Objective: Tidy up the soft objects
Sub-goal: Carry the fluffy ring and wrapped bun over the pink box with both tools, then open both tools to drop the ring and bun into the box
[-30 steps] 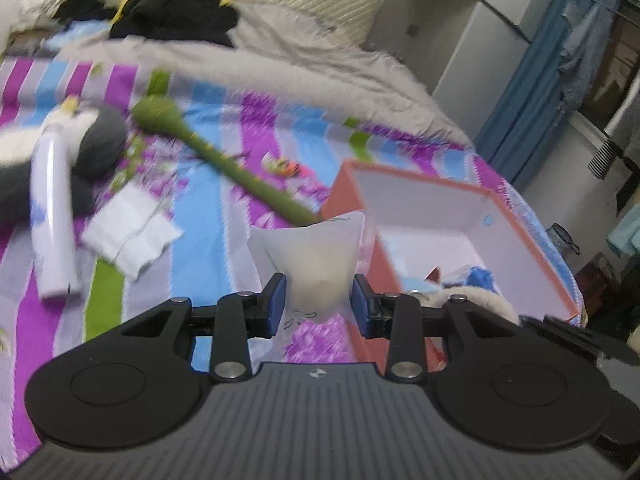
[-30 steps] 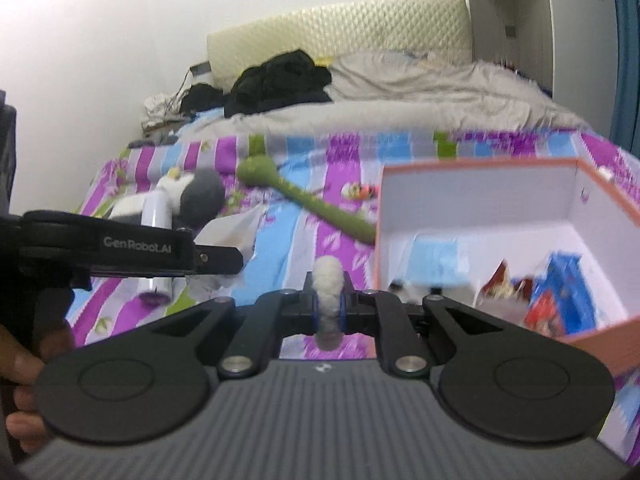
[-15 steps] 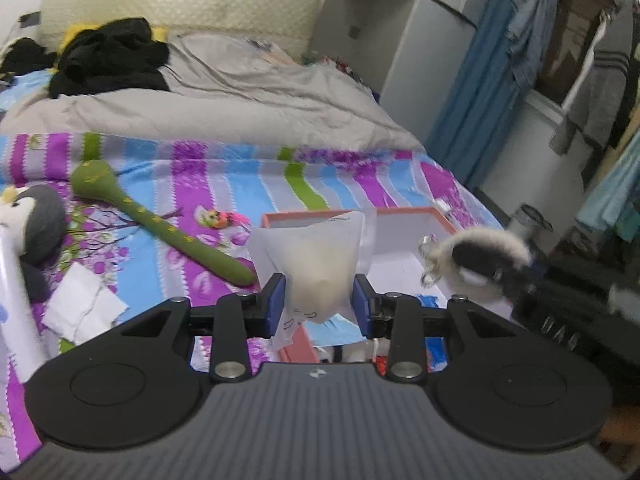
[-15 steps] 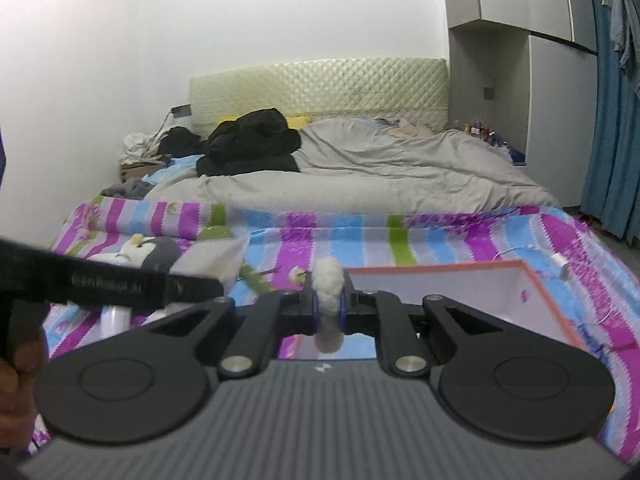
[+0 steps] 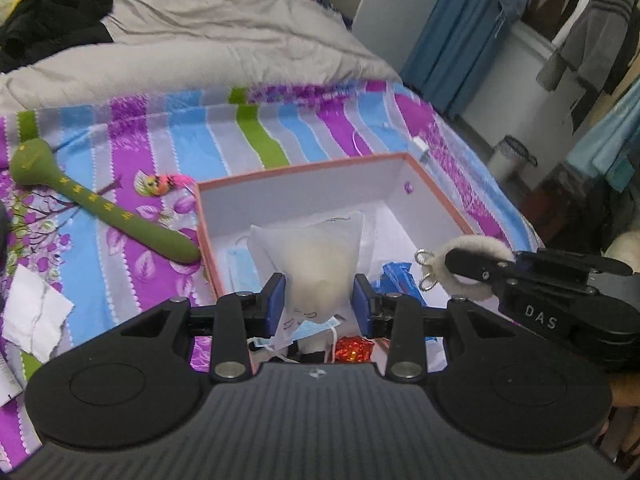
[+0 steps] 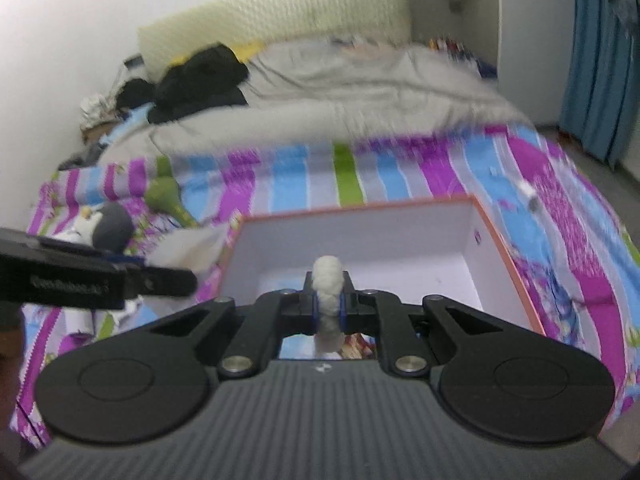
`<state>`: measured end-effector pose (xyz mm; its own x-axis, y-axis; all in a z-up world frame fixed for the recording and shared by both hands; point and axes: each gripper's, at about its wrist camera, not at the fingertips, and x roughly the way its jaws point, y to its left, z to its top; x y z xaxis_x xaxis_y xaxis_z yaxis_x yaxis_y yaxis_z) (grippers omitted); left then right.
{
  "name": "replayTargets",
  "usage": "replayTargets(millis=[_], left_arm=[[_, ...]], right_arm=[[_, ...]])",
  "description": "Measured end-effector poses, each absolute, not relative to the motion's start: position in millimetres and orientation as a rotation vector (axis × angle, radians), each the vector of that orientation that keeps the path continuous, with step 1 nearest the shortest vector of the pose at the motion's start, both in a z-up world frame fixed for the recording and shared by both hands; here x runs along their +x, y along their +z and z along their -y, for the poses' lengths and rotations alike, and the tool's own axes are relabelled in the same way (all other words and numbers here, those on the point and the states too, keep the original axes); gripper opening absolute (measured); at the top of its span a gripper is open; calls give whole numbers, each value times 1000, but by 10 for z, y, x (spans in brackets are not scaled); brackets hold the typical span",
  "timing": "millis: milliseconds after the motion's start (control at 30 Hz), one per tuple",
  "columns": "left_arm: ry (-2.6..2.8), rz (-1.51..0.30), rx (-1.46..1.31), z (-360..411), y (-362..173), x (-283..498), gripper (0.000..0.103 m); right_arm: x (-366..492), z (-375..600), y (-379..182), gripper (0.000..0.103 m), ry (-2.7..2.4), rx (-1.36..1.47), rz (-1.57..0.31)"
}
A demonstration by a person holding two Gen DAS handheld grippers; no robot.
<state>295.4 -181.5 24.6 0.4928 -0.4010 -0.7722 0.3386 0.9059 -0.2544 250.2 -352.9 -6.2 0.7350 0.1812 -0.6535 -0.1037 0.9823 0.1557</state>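
the right gripper (image 5: 472, 270) body reads "das"; the left gripper's (image 6: 168, 280) lettering is too blurred.

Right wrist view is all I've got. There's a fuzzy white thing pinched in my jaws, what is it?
Observer: A fluffy ring keychain with metal rings dangling, seen from the left wrist view.
Operator: What is the left gripper carrying?
Observer: The left gripper is shut on a white pouch, held upright.
Operator: What's low in the box, under my fingers?
Observer: In the box: a blue face mask, a blue packet and a red foil wrapper.
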Motion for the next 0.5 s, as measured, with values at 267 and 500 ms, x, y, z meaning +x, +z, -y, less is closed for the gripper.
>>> replayTargets(millis=[267,500], left_arm=[[-471,-1104,-111,2037,59,3258,42],[-462,-1143,-124,2074,17,3272,42]], right_arm=[[2736,3788,-309,12,109,149,-899],[2826,3918,-431,14,93,198,-962]])
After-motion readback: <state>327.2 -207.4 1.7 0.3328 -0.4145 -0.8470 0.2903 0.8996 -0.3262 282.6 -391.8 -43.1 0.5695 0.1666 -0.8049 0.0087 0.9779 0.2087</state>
